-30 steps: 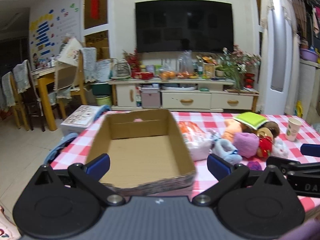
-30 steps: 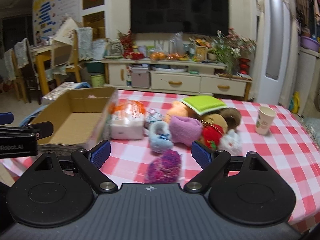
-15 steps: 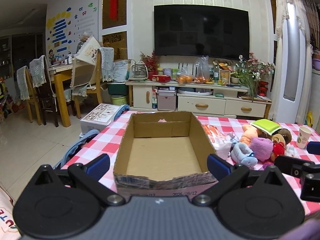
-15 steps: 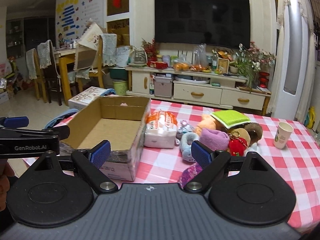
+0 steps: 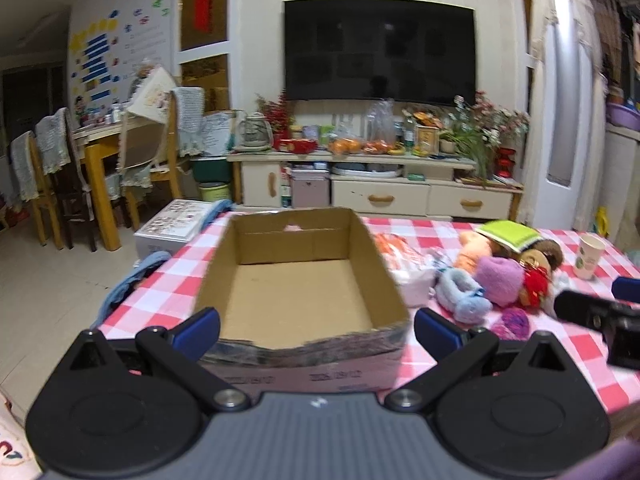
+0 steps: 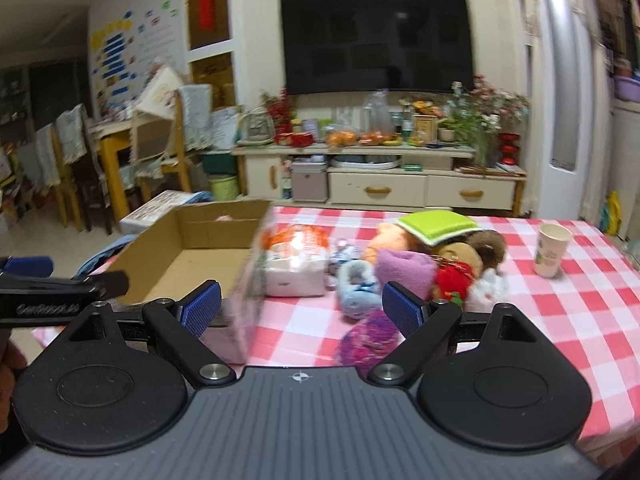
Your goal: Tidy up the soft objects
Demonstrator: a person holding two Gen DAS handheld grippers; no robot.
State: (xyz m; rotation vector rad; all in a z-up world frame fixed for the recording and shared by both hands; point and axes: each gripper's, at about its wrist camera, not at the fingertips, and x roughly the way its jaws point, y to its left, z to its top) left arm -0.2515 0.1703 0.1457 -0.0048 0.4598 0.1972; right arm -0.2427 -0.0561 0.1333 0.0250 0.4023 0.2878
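Left tongs (image 5: 316, 326) spread wide, empty, at cardboard box (image 5: 298, 280) near rim. Right tongs (image 6: 301, 306) spread wide, empty, above purple pompom (image 6: 370, 340). Plush toys (image 6: 436, 258) heaped on bench (image 6: 560, 304) right of box.

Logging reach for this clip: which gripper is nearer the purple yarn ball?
Right. The right gripper hangs just above the purple yarn ball; the left gripper faces the cardboard box, beside it.
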